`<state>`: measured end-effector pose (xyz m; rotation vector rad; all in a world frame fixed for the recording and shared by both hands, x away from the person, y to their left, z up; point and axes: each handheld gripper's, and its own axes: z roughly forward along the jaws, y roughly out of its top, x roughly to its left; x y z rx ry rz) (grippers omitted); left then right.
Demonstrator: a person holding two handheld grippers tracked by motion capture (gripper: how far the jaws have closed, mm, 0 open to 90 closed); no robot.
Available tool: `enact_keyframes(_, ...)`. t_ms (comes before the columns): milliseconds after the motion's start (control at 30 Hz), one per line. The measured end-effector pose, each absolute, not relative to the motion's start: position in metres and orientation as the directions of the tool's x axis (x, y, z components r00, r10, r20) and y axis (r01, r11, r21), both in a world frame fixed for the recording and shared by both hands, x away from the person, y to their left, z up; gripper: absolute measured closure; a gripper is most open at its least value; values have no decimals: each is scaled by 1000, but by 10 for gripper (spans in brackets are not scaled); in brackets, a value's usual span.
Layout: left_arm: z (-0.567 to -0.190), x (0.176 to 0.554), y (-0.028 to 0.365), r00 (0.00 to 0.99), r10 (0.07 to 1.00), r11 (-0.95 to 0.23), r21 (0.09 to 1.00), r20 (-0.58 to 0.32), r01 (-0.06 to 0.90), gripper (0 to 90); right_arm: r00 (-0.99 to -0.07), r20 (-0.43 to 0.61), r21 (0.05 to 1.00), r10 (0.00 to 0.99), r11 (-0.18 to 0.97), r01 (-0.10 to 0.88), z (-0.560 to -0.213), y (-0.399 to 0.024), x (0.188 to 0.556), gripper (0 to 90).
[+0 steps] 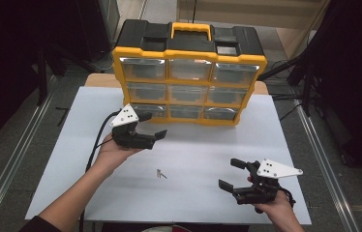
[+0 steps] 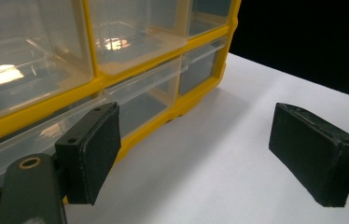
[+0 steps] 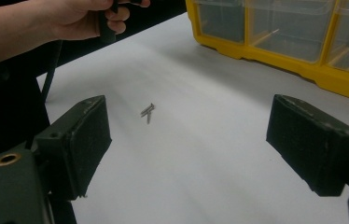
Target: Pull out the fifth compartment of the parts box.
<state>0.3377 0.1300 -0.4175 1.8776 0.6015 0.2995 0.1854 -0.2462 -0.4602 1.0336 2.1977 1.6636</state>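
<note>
Holding your left hand-held gripper (image 1: 153,125) spread by the yellow-framed organiser's clear plastic bottom drawer (image 1: 146,110), you likely open it next; small metal screws (image 1: 160,173) wait mid-tabletop (image 1: 193,154), before your spread right hand-held gripper (image 1: 231,173).

Drawer cabinet (image 1: 189,72) at the surface's (image 1: 208,154) far edge, screws (image 1: 160,174) before it, left gripper (image 1: 151,126) near cabinet's base, right gripper (image 1: 231,174) right of screws.

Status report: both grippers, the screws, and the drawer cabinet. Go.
Left gripper open, empty, at yellow drawer cabinet bottom row. Right gripper open, empty, facing small metal screws lying loose on white table. Nothing between.
</note>
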Motion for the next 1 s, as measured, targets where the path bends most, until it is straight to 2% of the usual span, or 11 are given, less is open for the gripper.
enact_keyframes(1000, -392, 363, 88, 856, 514, -282, 932, -56, 230, 169, -739, 256, 898, 623, 130, 420, -462, -246, 187, 145)
